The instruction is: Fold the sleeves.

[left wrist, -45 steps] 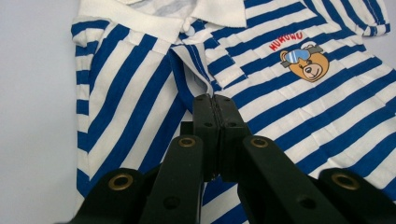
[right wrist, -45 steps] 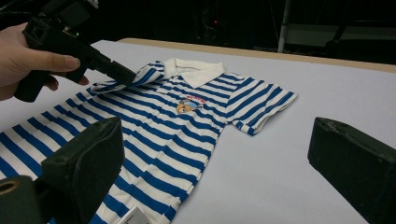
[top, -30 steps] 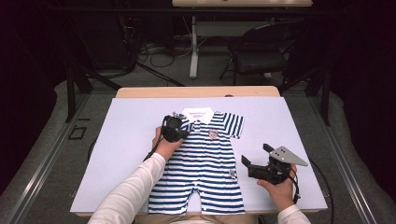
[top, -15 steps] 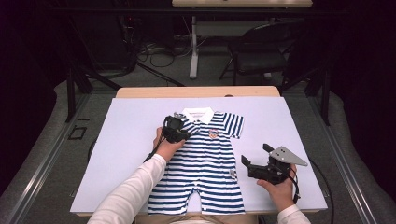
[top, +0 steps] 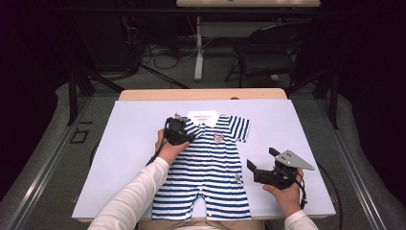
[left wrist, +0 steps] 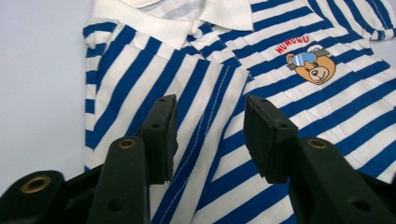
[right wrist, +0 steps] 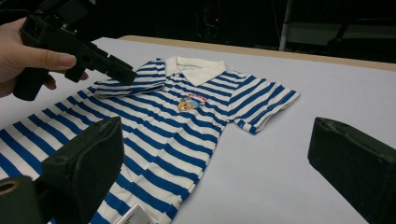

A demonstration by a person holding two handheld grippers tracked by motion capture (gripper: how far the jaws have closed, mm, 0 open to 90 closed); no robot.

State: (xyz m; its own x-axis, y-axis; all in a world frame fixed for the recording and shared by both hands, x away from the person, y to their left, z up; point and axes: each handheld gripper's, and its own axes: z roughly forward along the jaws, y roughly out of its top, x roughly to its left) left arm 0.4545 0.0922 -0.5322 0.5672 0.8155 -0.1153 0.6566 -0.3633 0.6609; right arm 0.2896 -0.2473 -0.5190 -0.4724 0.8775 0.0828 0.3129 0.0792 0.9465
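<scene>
Left claw (left wrist: 210,135) opening, folded sleeve (left wrist: 205,93) released

The romper (top: 210,163) is soft striped cloth (slightly creased), the tabletop (top: 306,129) matt, probably smooth laminate.

The high view looks steeply down; both gripper views sit low and close, sharing the striped romper (top: 206,163) at centre frame.
</scene>
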